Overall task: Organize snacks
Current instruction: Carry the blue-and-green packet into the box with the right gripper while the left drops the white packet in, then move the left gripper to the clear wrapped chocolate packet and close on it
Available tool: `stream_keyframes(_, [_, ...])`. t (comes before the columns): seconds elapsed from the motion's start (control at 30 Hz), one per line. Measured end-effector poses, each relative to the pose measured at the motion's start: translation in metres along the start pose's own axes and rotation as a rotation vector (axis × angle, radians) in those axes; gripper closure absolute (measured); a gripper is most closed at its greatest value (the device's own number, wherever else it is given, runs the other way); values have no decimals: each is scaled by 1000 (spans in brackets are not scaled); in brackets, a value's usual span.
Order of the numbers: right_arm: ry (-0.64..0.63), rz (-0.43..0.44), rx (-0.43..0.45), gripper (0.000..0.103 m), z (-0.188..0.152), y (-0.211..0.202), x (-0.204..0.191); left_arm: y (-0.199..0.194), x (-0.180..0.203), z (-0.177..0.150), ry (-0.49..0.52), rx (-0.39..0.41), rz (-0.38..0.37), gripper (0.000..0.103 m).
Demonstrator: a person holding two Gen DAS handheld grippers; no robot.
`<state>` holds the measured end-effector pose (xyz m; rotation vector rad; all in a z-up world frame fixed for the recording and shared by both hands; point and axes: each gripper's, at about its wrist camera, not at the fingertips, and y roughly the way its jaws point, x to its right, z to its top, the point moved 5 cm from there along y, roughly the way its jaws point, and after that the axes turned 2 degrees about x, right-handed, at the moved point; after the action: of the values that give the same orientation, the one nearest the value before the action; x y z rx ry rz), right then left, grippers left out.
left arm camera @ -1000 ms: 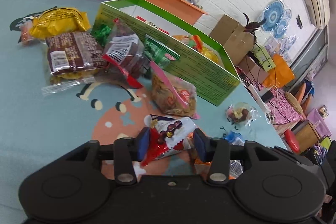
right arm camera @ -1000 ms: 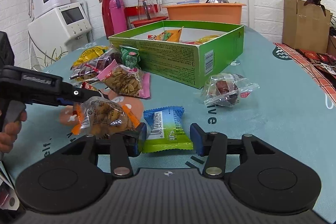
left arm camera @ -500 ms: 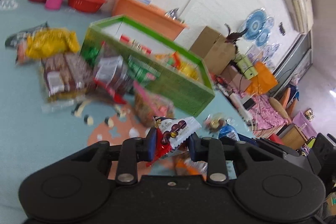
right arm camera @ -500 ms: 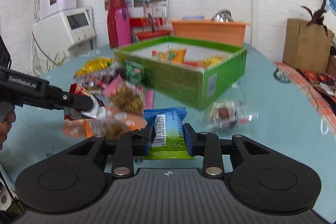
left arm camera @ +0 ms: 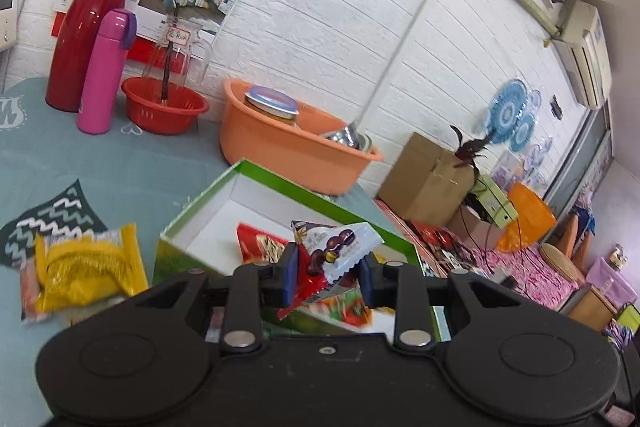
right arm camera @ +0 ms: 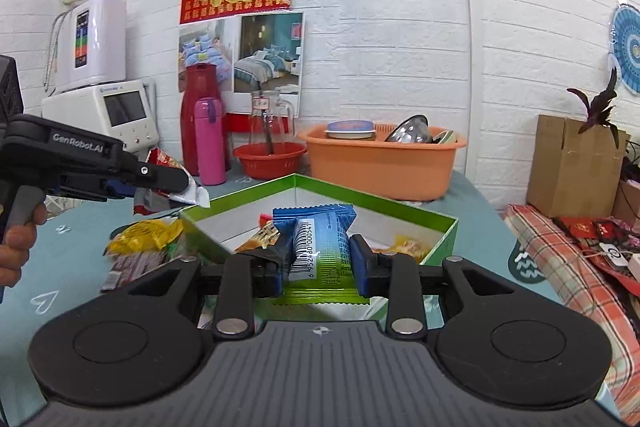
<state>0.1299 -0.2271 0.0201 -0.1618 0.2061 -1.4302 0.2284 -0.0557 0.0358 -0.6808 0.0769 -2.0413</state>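
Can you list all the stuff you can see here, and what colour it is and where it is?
snack box: one, green, white inside, on the table.
chocolate packet: one, red and white, held above the box.
wafer packet: one, blue and green, held above the box.
yellow snack bag: one, on the table left of the box.
basin: one, orange, behind the box.
small bowl: one, red, beside the basin.
flask: one, pink, near the wall.
cardboard box: one, brown, far right.
left gripper: black, shut on chocolate packet.
right gripper: black, shut on wafer packet.
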Motion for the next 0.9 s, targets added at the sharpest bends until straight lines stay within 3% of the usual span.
stream_keyframes(0.37, [26,-67,-68,48,-12,58,18,66,-28,4,16,-69,60,38])
stream_keyframes(0.4, [25,-68,-73,47,-14,62,18,70,-29,2,27,-79,64,29])
stream_keyframes(0.43, [21,-68,-77,45,-16,65,18,72,-29,-1,36,-85,64,1])
stream_keyframes(0.47, [12,-64,-85,29,-18,69,17,74,-30,-3,38,-90,64,0])
stream_keyframes(0.5, [2,-66,-98,0,-20,71,16,72,-31,-4,28,-87,74,0])
stream_keyframes(0.57, [-14,-83,-92,0,-23,69,15,65,-31,-7,21,-53,85,0])
stream_keyframes(0.73, [13,-74,-72,0,-14,49,15,43,-19,-7,33,-75,75,0])
stream_keyframes(0.9, [32,-81,56,0,10,-1,14,8,3,-10,28,-85,87,0])
